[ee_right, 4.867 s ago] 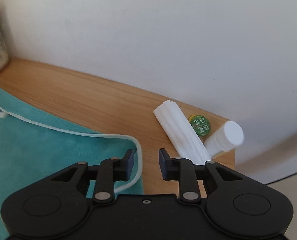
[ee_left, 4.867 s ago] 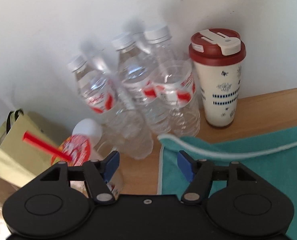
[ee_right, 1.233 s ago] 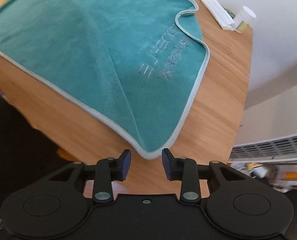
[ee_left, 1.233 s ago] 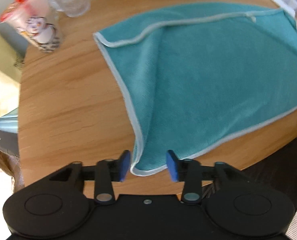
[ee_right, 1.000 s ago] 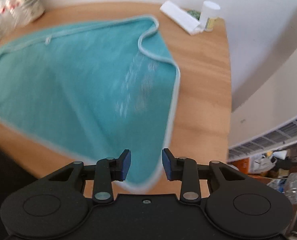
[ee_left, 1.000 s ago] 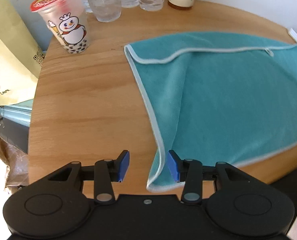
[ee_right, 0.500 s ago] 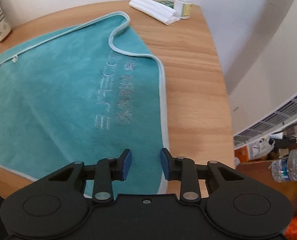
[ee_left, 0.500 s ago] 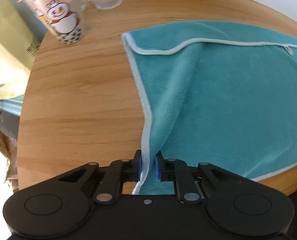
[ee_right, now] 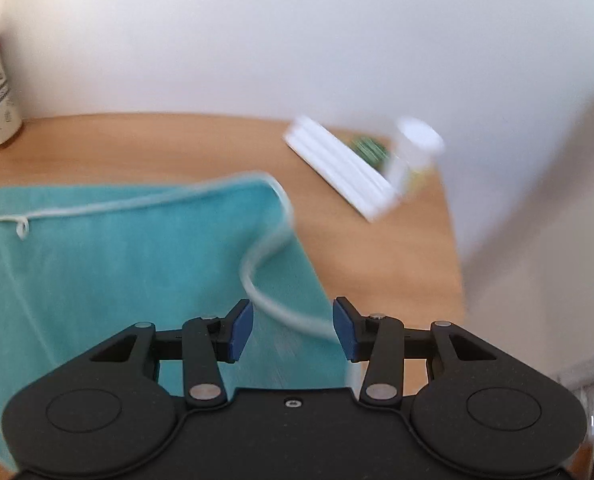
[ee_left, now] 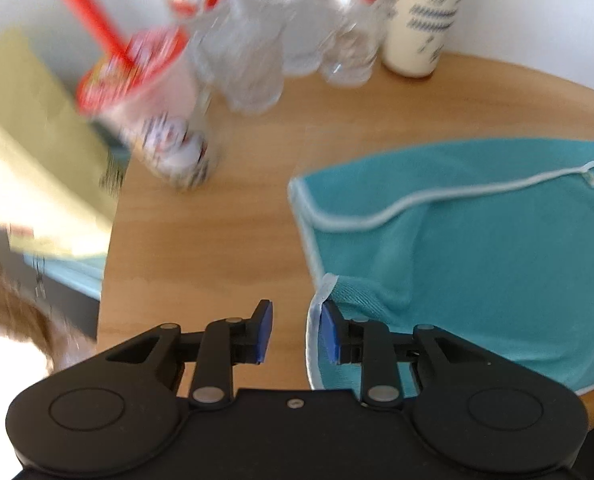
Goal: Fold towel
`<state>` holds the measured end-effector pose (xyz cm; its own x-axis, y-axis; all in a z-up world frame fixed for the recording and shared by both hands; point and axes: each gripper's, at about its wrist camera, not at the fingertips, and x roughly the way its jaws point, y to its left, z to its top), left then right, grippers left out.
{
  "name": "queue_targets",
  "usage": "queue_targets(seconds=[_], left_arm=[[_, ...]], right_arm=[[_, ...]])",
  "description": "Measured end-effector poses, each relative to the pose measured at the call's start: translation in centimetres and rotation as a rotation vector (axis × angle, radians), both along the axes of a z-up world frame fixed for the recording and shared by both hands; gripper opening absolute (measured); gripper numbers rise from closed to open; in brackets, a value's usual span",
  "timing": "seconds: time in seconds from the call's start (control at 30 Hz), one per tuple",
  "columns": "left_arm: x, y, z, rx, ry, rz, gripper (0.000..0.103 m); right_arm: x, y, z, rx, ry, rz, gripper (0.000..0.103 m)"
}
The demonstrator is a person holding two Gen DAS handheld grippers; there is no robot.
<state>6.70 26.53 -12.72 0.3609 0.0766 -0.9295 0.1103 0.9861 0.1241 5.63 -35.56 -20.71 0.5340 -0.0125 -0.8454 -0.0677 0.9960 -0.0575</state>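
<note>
Since half a second ago the left tool (ee_left: 293, 334) has been parted — then it was pinched on the towel's pale hem, now a clear gap stands between its blue pads, and the view has been tilted up so that the far rim of the worktop (ee_left: 225, 240) is taken in. The right tool (ee_right: 293, 330) has been spread wider than before.

In the left wrist view the hem of the teal towel (ee_left: 477, 264) is seen touching the inner face of the right-hand pad (ee_left: 329, 336), with a small lifted corner just above it; nothing is gripped. The towel is spread on the worktop to the right of the tool, a folded-over flap edged in white running across its upper part. Beyond it, blurred by motion, a cup with a red lid and red straw (ee_left: 149, 92), a cluster of clear bottles (ee_left: 281, 36) and a cream tumbler (ee_left: 421, 20) are ranged against the wall; a yellow bag (ee_left: 29, 152) is seen at the left edge.

In the right wrist view the towel's curved white border passes between the wide-set pads, the cloth lying below and to the left. Further off, near the worktop's far corner, a white folded stack (ee_right: 341, 168) and a small white-capped jar (ee_right: 413, 152) are seen touching — both blurred.
</note>
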Motion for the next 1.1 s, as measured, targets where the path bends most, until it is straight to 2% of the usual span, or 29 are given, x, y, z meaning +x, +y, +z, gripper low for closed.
queue_targets(seconds=[0.07, 0.13, 0.2, 0.23, 0.27, 0.4, 0.57, 0.63, 0.7, 0.8, 0.87, 1.0, 1.1], left_arm=[[0.5, -0.6, 0.8, -0.017, -0.008, -0.018, 0.027], [0.7, -0.8, 0.5, 0.017, 0.018, -0.035, 0.027], [0.3, -0.6, -0.3, 0.060, 0.054, -0.038, 0.027], [-0.2, -0.2, -0.7, 0.065, 0.075, -0.022, 0.027], [-0.8, 0.4, -1.2, 0.063, 0.095, -0.002, 0.027], [-2.6, 1.5, -2.1, 0.027, 0.133, 0.051, 0.027], [-5.2, 1.4, -3.3, 0.015, 0.164, 0.067, 0.027], [-5.7, 1.4, -3.5, -0.004, 0.158, 0.067, 0.037], [-6.0, 1.4, -3.9, -0.021, 0.149, 0.053, 0.041], [-6.0, 0.7, -4.9, 0.006, 0.144, 0.016, 0.042], [-5.6, 0.8, -5.4, 0.001, 0.129, 0.013, 0.042], [-4.7, 1.2, -6.3, -0.014, 0.093, 0.010, 0.042], [-4.2, 1.5, -7.0, -0.043, 0.068, 0.011, 0.042]], right_arm=[[1.0, 0.1, -0.7, 0.010, 0.017, -0.008, 0.049], [2.0, 0.1, -1.3, 0.020, 0.033, -0.016, 0.047], [3.0, 0.2, -2.0, 0.029, 0.050, -0.025, 0.032], [3.5, 0.2, -2.3, 0.034, 0.058, -0.029, 0.015], [4.0, 0.2, -2.6, 0.039, 0.067, -0.033, 0.009], [5.3, -0.8, -2.6, 0.036, 0.063, -0.061, 0.009], [7.5, -2.7, -2.6, -0.030, 0.045, -0.122, 0.009], [8.4, -2.7, -3.3, -0.111, 0.041, -0.120, 0.012], [9.0, -2.6, -3.8, -0.159, 0.062, -0.107, 0.015], [7.1, -2.1, -2.9, -0.160, 0.052, -0.072, 0.022], [5.7, -1.7, -2.2, -0.156, 0.041, -0.048, 0.033], [2.9, -1.0, -0.9, -0.148, 0.019, 0.001, 0.036], [0.7, -0.4, 0.2, -0.142, 0.003, 0.037, 0.042]])
